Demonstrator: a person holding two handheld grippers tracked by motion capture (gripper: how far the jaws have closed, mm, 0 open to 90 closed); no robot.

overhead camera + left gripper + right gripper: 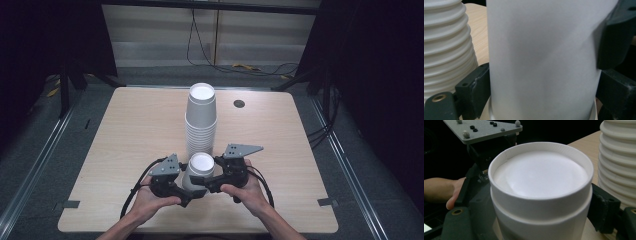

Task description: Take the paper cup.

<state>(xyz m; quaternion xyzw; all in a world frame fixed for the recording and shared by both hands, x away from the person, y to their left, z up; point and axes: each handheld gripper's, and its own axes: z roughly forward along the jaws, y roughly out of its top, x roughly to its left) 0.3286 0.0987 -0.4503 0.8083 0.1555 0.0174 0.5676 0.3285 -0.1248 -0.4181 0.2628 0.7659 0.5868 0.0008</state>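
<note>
In the high view we see both grippers, the left gripper [186,189] and the right gripper [202,182], clenched from two sides on the small upturned white paper cup [198,170], which stands on the light wooden table [130,125] just in front of the tall stack of white paper cups [201,117]. In the left gripper view its black jaws press the thin cup wall [541,60], so we think that too much force can dent it. In the right gripper view the cup [541,195] looks like two nested cups, and both may lift together or bump the stack [616,160].
</note>
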